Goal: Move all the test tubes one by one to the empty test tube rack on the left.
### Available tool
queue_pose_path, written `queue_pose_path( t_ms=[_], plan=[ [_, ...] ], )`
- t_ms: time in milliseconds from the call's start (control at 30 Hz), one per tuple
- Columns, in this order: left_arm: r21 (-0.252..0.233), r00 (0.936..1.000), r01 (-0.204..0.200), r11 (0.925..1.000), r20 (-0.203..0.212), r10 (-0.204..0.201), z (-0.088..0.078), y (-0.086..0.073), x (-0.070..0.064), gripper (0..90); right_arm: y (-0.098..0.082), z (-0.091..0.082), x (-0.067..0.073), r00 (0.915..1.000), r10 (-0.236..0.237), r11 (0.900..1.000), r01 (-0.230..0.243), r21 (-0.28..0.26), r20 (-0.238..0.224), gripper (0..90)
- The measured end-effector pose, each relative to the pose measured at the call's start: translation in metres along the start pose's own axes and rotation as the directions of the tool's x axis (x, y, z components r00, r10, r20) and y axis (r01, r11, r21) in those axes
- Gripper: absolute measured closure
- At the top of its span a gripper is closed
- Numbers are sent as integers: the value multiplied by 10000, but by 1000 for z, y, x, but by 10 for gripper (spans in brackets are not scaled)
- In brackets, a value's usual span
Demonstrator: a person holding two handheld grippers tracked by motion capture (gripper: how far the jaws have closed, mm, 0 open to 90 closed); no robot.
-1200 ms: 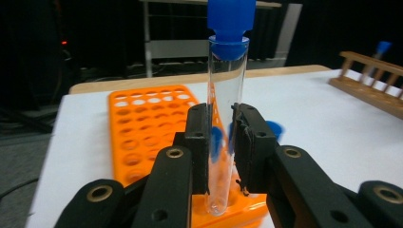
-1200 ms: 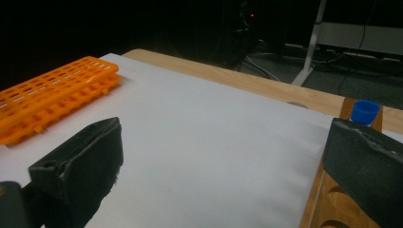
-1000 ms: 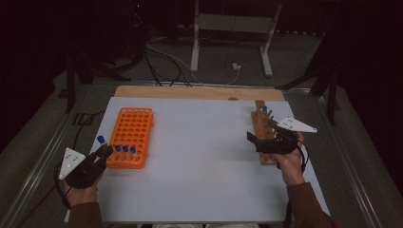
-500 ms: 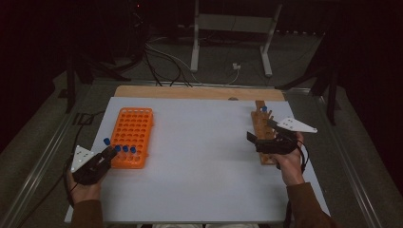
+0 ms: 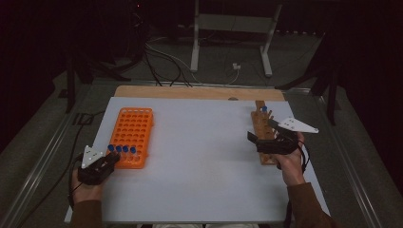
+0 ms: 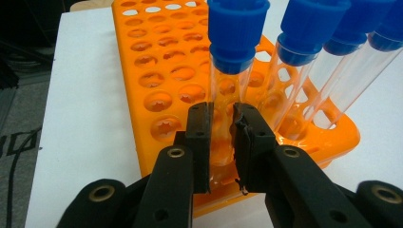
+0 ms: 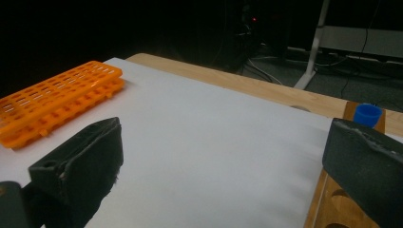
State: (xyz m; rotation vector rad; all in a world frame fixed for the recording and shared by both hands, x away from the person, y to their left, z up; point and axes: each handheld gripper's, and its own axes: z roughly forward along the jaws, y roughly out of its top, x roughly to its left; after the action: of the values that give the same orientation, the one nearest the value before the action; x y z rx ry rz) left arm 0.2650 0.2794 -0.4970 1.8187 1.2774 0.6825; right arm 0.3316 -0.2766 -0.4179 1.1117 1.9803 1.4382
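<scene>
The tool apparently clamps a blue-capped tube in the orange rack.

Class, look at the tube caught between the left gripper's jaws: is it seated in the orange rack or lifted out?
Seated. The tube runs down into a hole in the orange rack; left gripper is clamped on it.

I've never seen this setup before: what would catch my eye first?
The orange rack at the table's left stands out, with four blue-capped tubes in its near row. The left tool is shut on the leftmost tube. At the right, the open right tool hovers by a wooden rack.
</scene>
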Motion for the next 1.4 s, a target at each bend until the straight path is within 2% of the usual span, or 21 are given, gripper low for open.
queue_pose_path(
  t_ms=[100, 233, 300, 400, 467, 533, 600, 667, 833, 933, 1067, 1200, 1300, 1400],
  plan=[
    [-56, 10000, 76, 10000, 42, -76, 0, -1, 0, 784, 0, 0, 0, 10000, -17, 10000, 17, 1, -16, 0],
    [-203, 9984, 536, 9984, 183, -532, -1, -2, 3, 752, 0, 1, 0, 10000, -23, 10000, 23, 25, -8, 0],
    [-304, 9975, 689, 9972, 178, -683, -3, -2, 4, 705, 0, 1, 0, 10000, -4, 10000, 4, 40, -18, 0],
    [-522, 9948, 1003, 9936, 204, -993, -9, -1, 7, 629, 0, 1, 0, 10000, -16, 10000, 16, 34, -16, 0],
    [-622, 9916, 1257, 9901, 387, -1235, -13, -2, 9, 579, 0, 1, -1, 10000, -14, 10000, 14, 36, -9, 0],
    [-703, 9892, 1421, 9874, 457, -1391, -17, -3, 9, 554, 0, 1, -1, 10000, 8, 10000, -8, 35, -13, 0],
    [-722, 9871, 1589, 9846, 325, -1570, -20, -3, 9, 537, 0, 0, -1, 10000, 23, 10000, -23, 31, -9, 0],
    [-709, 9842, 1732, 9823, 508, -1699, -23, -4, 8, 515, 0, 0, -2, 10000, 34, 10000, -34, 31, -11, 0],
    [-659, 9846, 1610, 9847, 801, -1556, -29, -6, -1, 465, 0, 0, -2, 10000, 36, 10000, -36, 30, 0, 0],
    [-637, 9848, 1600, 9851, 791, -1549, -36, -6, -7, 381, 0, 0, -3, 10000, 57, 10000, -57, 27, 20, 0],
    [-807, 9826, 1647, 9830, 1006, -1564, -46, -4, -15, 309, -1, 1, -4, 10000, 49, 10000, -50, 55, 45, 0],
    [-922, 9835, 1286, 9874, 1395, -1151, -52, 0, -32, 259, 0, 2, -5, 10000, 52, 10000, -52, 77, 70, 0],
    [-951, 9799, 1002, 9904, 1818, -817, -52, 6, -47, 249, 0, 2, -6, 9999, 81, 9999, -82, 86, 90, 0],
    [-950, 9787, 628, 9935, 2008, -427, -48, 11, -62, 246, 1, 2, -7, 9999, 77, 9999, -78, 101, 134, 0]
  ],
)
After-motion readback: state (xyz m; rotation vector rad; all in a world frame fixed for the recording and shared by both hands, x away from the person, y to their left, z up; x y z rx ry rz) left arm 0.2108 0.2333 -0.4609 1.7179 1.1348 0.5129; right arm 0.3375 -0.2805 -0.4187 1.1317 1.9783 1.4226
